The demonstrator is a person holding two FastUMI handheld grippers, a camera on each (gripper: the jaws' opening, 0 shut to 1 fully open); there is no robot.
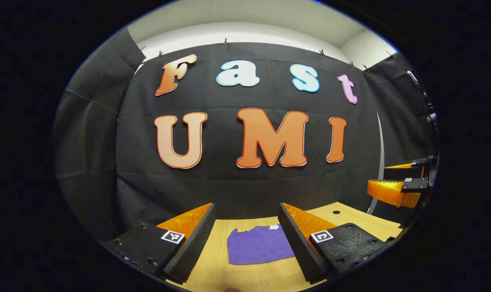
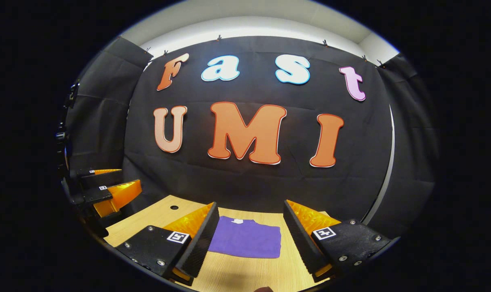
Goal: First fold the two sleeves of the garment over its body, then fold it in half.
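Note:
A purple garment (image 1: 259,245) lies flat on the wooden table (image 1: 233,275) as a compact folded rectangle, with a white tag at its far edge. In the left gripper view, my left gripper (image 1: 247,239) hovers open above the table, its fingers apart on either side of the garment and holding nothing. The right gripper (image 1: 395,188) shows at the right edge of that view, held up in the air. In the right gripper view the purple garment (image 2: 245,242) lies between the spread fingers of my open right gripper (image 2: 249,237). The left gripper (image 2: 107,190) hangs at the left.
The wooden table (image 2: 245,275) has a small round hole (image 2: 174,207) near its far left corner, also seen as the hole (image 1: 336,212) in the left gripper view. The booth's black cloth wall rises just behind the table's far edge.

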